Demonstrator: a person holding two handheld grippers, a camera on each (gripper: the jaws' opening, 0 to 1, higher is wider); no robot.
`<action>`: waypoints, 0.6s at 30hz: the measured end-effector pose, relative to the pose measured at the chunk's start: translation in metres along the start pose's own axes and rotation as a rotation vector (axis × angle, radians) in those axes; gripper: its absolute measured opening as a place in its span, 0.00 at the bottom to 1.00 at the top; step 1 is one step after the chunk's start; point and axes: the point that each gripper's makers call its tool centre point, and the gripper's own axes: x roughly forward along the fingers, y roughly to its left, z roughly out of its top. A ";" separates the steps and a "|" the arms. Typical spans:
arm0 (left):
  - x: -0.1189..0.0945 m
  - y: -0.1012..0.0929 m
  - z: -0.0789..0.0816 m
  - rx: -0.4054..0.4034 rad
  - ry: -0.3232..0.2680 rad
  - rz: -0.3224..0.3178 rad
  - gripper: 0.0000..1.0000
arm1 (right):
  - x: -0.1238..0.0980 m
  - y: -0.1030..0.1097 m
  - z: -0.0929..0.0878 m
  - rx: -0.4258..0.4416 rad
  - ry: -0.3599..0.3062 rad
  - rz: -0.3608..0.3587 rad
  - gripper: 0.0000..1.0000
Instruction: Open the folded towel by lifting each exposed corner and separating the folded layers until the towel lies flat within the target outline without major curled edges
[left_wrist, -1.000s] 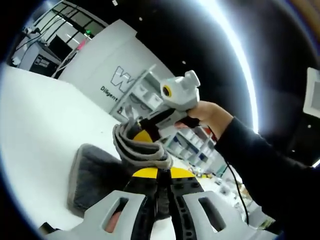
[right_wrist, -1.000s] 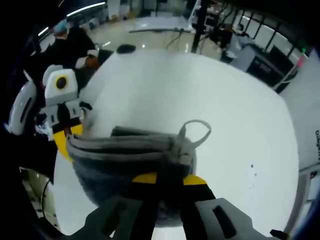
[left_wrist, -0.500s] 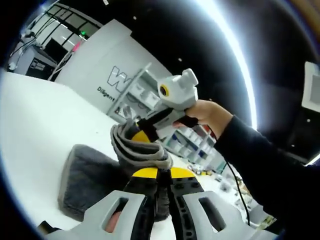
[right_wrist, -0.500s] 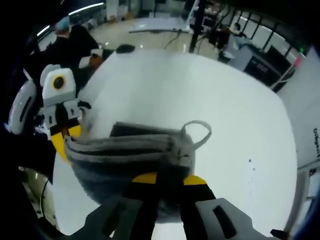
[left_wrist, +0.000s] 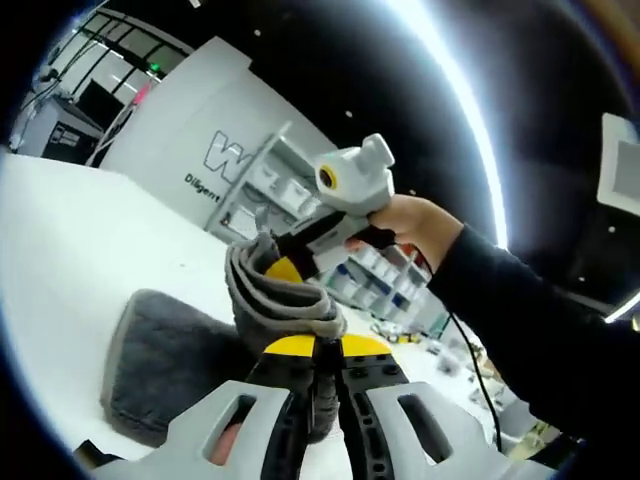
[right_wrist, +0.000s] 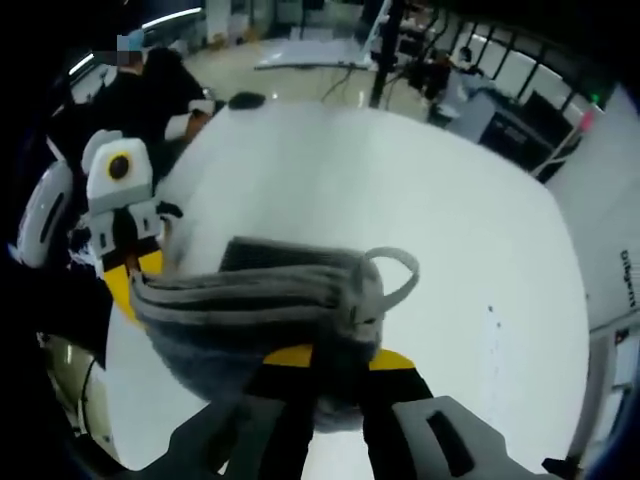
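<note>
A thick grey terry-cloth towel (left_wrist: 180, 360), folded into several layers, is held up off a large round white table (right_wrist: 400, 200) by two hand-held tongs. In the left gripper view, the left gripper (left_wrist: 322, 350), grey with yellow tips, has its jaws pressed together on a bunched edge of the towel, and the layered folds curl upward just above the yellow tips. Beyond it the right gripper (left_wrist: 290, 262) reaches in from the right, gripped by a person's hand (left_wrist: 405, 220) in a dark sleeve (left_wrist: 530, 330); its yellow tip meets the far end of the same raised fold. The rest of the towel sags down to the left and rests on the table. In the right gripper view, the right gripper (right_wrist: 328, 358) is clamped on the towel's near edge, with stacked layers stretching leftward to the left gripper (right_wrist: 125, 262), whose yellow tip touches the towel's left end. A small grey hanging loop (right_wrist: 395, 275) stands out from the towel's right corner. A white wall with dark lettering (left_wrist: 215, 155) rises behind the table.
</note>
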 end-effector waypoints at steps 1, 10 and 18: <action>0.001 -0.001 0.000 0.004 0.002 -0.005 0.04 | -0.001 0.000 -0.001 0.002 -0.002 -0.002 0.11; 0.005 -0.007 -0.005 -0.001 0.015 -0.020 0.04 | -0.014 -0.007 -0.014 0.005 0.004 -0.024 0.11; 0.012 -0.019 -0.009 0.044 0.050 -0.056 0.05 | -0.021 -0.006 -0.021 0.006 0.005 -0.031 0.11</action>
